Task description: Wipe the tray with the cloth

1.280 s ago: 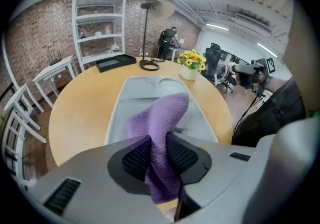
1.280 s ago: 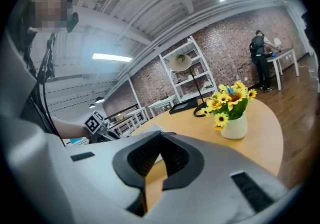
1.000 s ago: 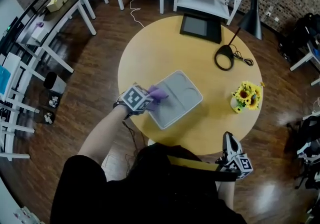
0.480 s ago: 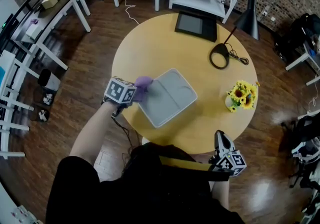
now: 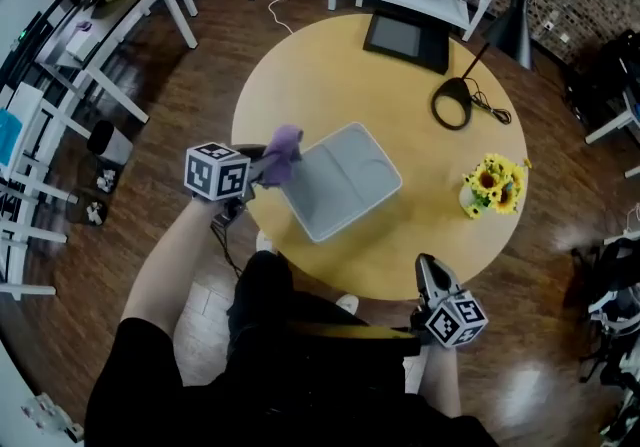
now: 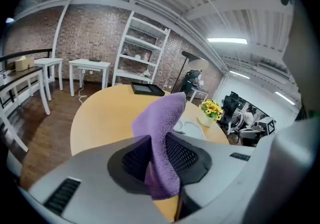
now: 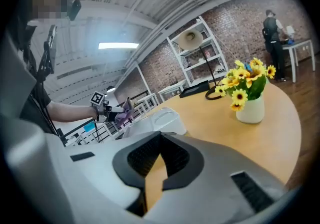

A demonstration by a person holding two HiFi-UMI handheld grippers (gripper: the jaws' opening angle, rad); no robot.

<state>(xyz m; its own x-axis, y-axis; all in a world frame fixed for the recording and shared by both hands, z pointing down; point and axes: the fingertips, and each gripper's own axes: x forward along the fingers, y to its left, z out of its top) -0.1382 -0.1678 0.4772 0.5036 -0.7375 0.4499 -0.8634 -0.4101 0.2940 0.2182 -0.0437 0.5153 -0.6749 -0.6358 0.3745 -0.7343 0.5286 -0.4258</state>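
Two hand-held grippers over a round yellow wooden table (image 5: 330, 75), seen from above. We see the left gripper (image 5: 262, 163) at the table's left edge, its jaws clamped tight on a purple terry cloth (image 5: 283, 148). The cloth is bunched btwn the jaws, w/ its free end up in the air. The light grey rectangular plastic tray (image 5: 350, 185) lies flat near the table's front-left edge, set at an angle, compartments up. The cloth is just beside the tray's left corner & looks clear of it, not pressed on the surface. The right gripper (image 5: 428, 273) is at the table's front edge, well apart from the tray, jaws shut together w/ nothing in them.

Progress, as we judge it: the cloth is in hand, so pickup is done. There is no wiping contact at this moment. The tray looks plain grey w/ no marks we can make out, so we can't tell if wiping is finished or yet to come.

Also on the table: sunflowers in a white vase (image 5: 490, 190) near the right edge, a black tablet (image 5: 403, 38) & a black lamp base (image 5: 452, 103) at the far side.
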